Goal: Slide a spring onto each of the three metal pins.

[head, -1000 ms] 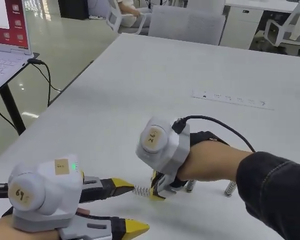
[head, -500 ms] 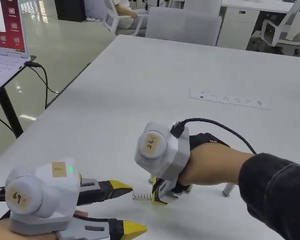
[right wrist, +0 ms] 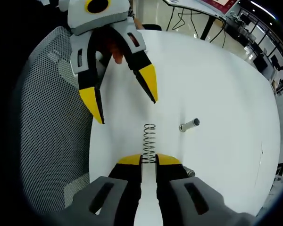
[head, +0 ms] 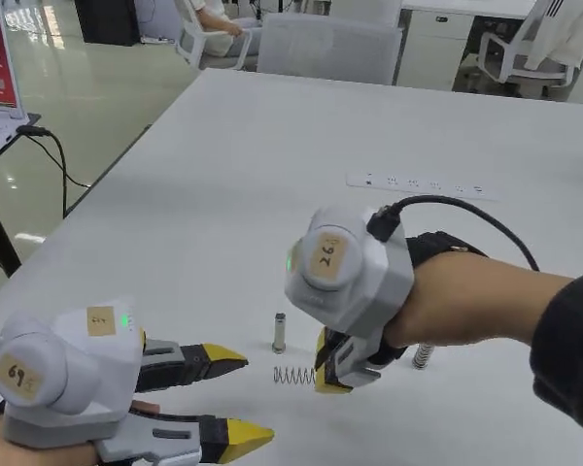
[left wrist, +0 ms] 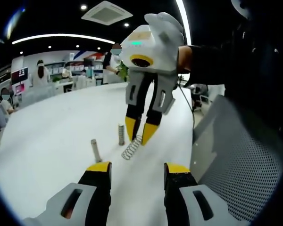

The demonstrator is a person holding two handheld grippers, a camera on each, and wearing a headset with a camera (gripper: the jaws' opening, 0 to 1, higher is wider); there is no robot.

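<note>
My right gripper (head: 330,377) (right wrist: 148,160) is shut on one end of a loose spring (head: 293,374) (right wrist: 149,136), which lies flat and sticks out toward my left gripper. A bare metal pin (head: 279,332) (right wrist: 189,125) stands upright on the white table just beyond the spring. Another pin with a spring around it (head: 423,354) stands to the right, behind the right hand. My left gripper (head: 238,396) (left wrist: 138,167) is open at the near left with nothing between its yellow tips. In the left gripper view the right gripper (left wrist: 139,134) hangs over the spring (left wrist: 130,148), beside the bare pin (left wrist: 95,149).
A white power strip (head: 432,184) lies farther back on the table (head: 272,175). A black cable (head: 466,209) runs from the right gripper. Grey office chairs (head: 325,44) stand past the far edge, and the table's left edge drops to the floor.
The right gripper has drawn the spring away from the left gripper's upper tip, leaving a gap. The bare pin beside it has come into sight. The camera shifted too.
</note>
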